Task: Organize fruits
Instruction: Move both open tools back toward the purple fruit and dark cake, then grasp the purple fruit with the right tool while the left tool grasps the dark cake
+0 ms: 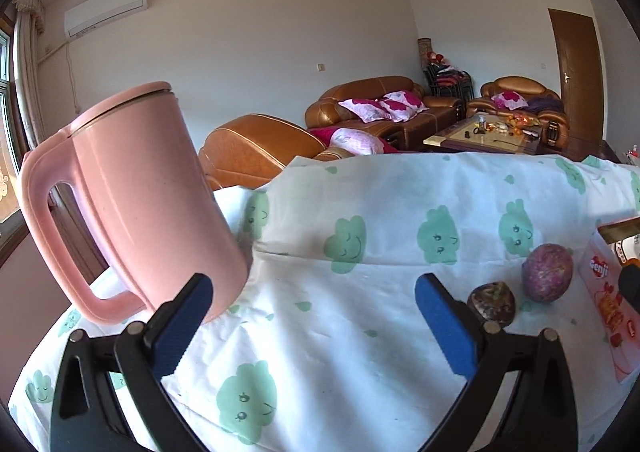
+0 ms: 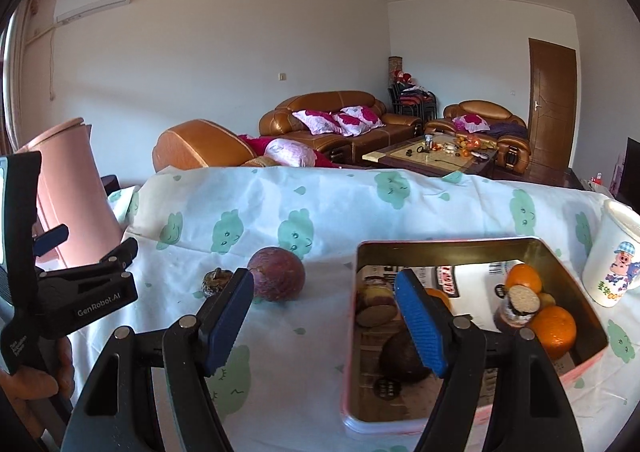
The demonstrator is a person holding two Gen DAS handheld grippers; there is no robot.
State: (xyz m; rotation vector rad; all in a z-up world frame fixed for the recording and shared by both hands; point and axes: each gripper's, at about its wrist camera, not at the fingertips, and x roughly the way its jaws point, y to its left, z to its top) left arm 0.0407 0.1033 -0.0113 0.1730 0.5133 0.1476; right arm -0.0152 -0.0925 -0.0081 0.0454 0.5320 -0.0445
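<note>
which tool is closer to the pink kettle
Left. The left tool is open with one finger right at the base of the pink kettle. The right tool is open further over, between the loose purple fruit and the tin.

We saw bare cloth clear at centre of right wrist frame, between purple fruit and tin. Shrivelled fruit sat just left of purple one, narrowing lower-left approach. Pink jug blocked left half of left wrist frame. White mug stood just beside tin's far right corner. Tin held oranges, jar, dark fruit; little bare floor left inside.
</note>
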